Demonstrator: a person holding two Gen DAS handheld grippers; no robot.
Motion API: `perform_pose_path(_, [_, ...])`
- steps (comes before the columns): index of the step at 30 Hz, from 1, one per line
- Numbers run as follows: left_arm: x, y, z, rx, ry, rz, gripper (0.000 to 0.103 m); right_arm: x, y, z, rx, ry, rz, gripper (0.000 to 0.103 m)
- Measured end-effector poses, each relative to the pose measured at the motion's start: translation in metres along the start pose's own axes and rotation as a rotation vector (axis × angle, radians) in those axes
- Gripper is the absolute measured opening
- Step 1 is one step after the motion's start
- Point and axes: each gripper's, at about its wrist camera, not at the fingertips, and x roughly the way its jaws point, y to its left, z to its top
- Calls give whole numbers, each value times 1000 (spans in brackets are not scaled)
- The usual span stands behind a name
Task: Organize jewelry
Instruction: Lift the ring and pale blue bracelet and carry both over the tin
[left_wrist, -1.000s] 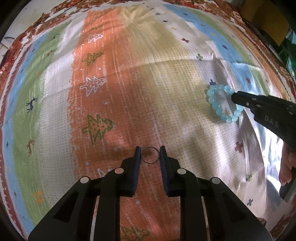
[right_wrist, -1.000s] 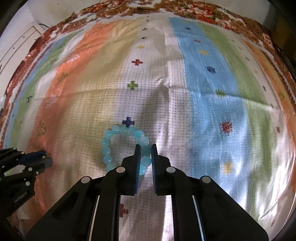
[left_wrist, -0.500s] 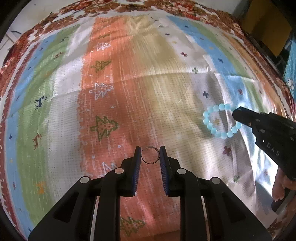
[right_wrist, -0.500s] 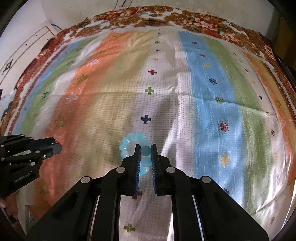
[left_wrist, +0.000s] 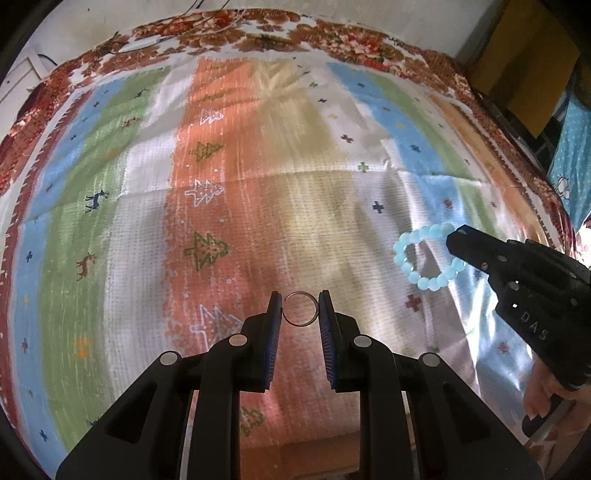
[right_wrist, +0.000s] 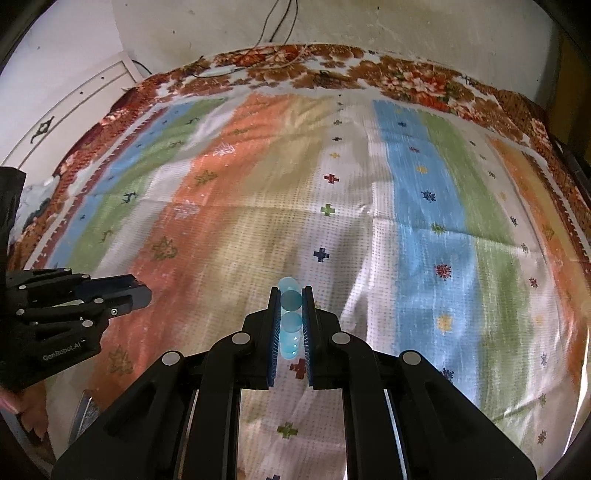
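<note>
Two pieces of jewelry are up off the cloth, and we hold one in each claw. From our left wrist view, the left gripper (left_wrist: 300, 308) has its fingers pressed against either side of a thin metal ring (left_wrist: 300, 309), which stands on edge between the tips. Off to the right of that ring, our right gripper (left_wrist: 452, 240) comes in from the side, pinching a bracelet of pale blue beads (left_wrist: 424, 256) that hangs open as a loop. Below it all lies the striped tablecloth (left_wrist: 258, 155), orange, beige, white, blue and green bands with little trees and crosses, a red floral border on the far side, a pale wall beyond.

Over to the right wrist view: the right gripper (right_wrist: 291, 295) is clamped on the blue beads (right_wrist: 290, 301), which we see edge-on, stacked between the pads. Left of the bracelet, our left gripper (right_wrist: 142, 291) reaches in from the edge; from here we cannot tell how its fingers stand. We see no box or tray in either view. The same striped cloth (right_wrist: 424, 221) spreads beneath, with cables on the wall behind.
</note>
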Motion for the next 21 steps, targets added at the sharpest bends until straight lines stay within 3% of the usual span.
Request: perform_pose_path(21, [-42, -11, -26, -19, -80, -56, 20, -70, 27, -16, -74, -139, 70, 12])
